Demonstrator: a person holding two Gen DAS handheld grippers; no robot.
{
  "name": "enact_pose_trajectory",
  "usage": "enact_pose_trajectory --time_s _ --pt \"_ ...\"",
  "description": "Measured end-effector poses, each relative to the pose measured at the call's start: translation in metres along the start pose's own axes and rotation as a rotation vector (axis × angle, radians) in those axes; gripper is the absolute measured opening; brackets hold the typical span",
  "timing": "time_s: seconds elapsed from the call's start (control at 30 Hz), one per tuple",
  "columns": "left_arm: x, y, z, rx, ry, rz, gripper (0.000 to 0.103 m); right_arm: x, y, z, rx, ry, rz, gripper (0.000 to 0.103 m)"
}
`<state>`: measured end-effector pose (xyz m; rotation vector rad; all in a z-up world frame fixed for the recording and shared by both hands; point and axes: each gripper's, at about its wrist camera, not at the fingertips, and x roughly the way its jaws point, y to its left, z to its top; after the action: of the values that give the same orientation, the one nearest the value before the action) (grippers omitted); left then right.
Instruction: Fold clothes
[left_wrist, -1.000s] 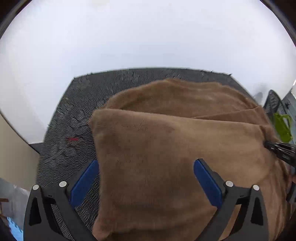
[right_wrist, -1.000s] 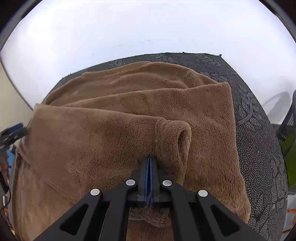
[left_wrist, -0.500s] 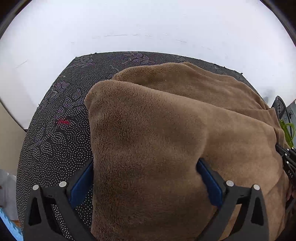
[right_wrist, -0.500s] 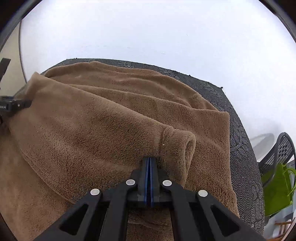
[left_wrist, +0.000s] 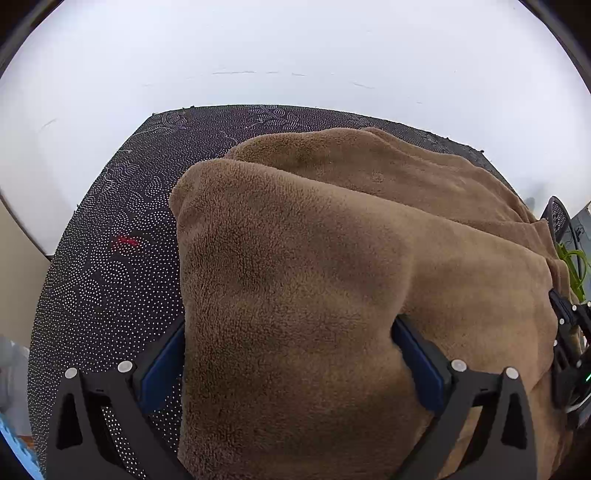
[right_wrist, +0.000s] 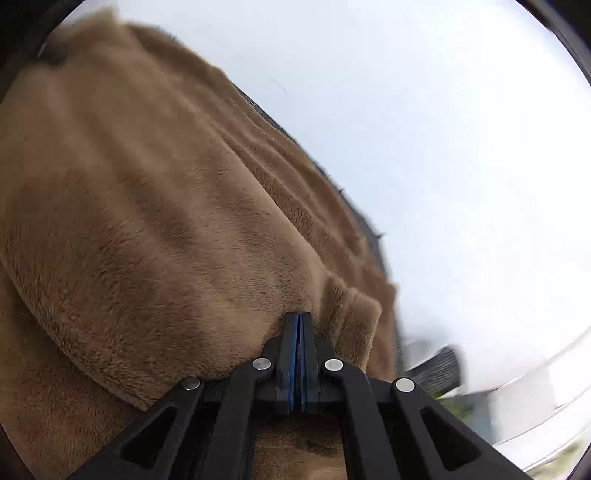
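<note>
The right hand-held gripper has its jaws pressed together, pinching a rolled edge of the brown fleece top. A second ago this view was level and sharp; now it is tipped over and blurry, so the hand has swung and turned while it held on. That likely means it is carrying this edge across to make a fold. The fold does not look finished yet. The left hand-held gripper has its jaws spread wide, as before, and it has hardly moved. A thick hump of the fleece top sits between its blue pads, but I cannot tell if they squeeze it. Farther off, the rest of the top lies spread on the dark dotted table. Behind the table is a white wall.
</note>
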<state>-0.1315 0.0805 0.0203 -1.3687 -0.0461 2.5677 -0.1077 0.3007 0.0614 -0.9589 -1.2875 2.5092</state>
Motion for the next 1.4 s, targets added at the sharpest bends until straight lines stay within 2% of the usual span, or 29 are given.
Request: enact_pose_trajectory --time_s 0.07,0.17,0.27,0.3,0.33,0.37,0.4,0.47,0.53,0.63,0.8,1.03,1.13,1.2,1.27,1.33,1.4 --pt "0.000 0.001 0.000 -0.002 -0.001 -0.003 0.103 -0.005 -0.012 0.000 0.055 -0.018 0.076 0.001" --pt "0.000 0.001 0.000 -0.002 -0.002 -0.004 0.103 -0.010 -0.057 -0.002 0.310 -0.005 0.351 0.001" --pt "-0.001 0.000 -0.001 -0.001 -0.003 -0.003 0.103 -0.014 -0.085 -0.005 0.467 -0.031 0.584 0.001" --pt "-0.001 0.000 -0.001 -0.001 -0.003 -0.003 0.103 -0.012 -0.086 -0.005 0.496 -0.029 0.687 0.011" --pt "-0.001 0.000 -0.001 -0.001 -0.003 -0.003 0.103 -0.008 -0.086 -0.005 0.518 -0.016 0.749 0.023" --pt "-0.002 0.000 -0.001 -0.001 -0.003 -0.004 0.103 -0.005 -0.083 -0.005 0.535 -0.003 0.802 0.072" --pt "-0.002 -0.001 -0.002 -0.002 -0.004 -0.006 0.103 -0.004 -0.075 -0.003 0.527 0.010 0.804 0.103" --pt "-0.002 0.000 -0.002 -0.003 -0.006 -0.009 0.103 -0.002 -0.058 0.001 0.507 0.037 0.803 0.103" --pt "-0.003 0.000 -0.002 -0.004 -0.008 -0.013 0.103 -0.007 -0.041 0.002 0.417 0.030 0.730 0.103" --pt "-0.002 0.000 -0.001 -0.004 -0.007 -0.013 0.103 -0.016 -0.035 0.004 0.392 0.019 0.689 0.103" --pt "-0.002 0.000 -0.001 -0.004 -0.006 -0.013 0.103 -0.016 -0.036 0.003 0.407 0.024 0.714 0.103" --pt "-0.004 0.002 -0.002 -0.020 -0.003 -0.016 0.103 -0.013 -0.043 0.002 0.423 0.019 0.691 0.103" --pt "-0.019 -0.001 -0.008 -0.045 -0.037 0.010 0.103 -0.018 -0.060 0.000 0.454 -0.003 0.637 0.103" --pt "-0.026 -0.011 -0.012 -0.002 -0.061 0.056 0.103 -0.021 -0.070 0.000 0.458 -0.023 0.577 0.103" --pt "-0.028 -0.022 -0.016 0.056 -0.073 0.093 0.103 -0.012 -0.073 -0.001 0.460 0.007 0.555 0.103" --pt "-0.027 -0.031 -0.019 0.102 -0.078 0.120 0.103 0.005 -0.071 -0.003 0.467 0.061 0.564 0.103" --pt "-0.024 -0.035 -0.020 0.130 -0.083 0.143 0.103 0.011 -0.067 -0.009 0.480 0.064 0.592 0.103"
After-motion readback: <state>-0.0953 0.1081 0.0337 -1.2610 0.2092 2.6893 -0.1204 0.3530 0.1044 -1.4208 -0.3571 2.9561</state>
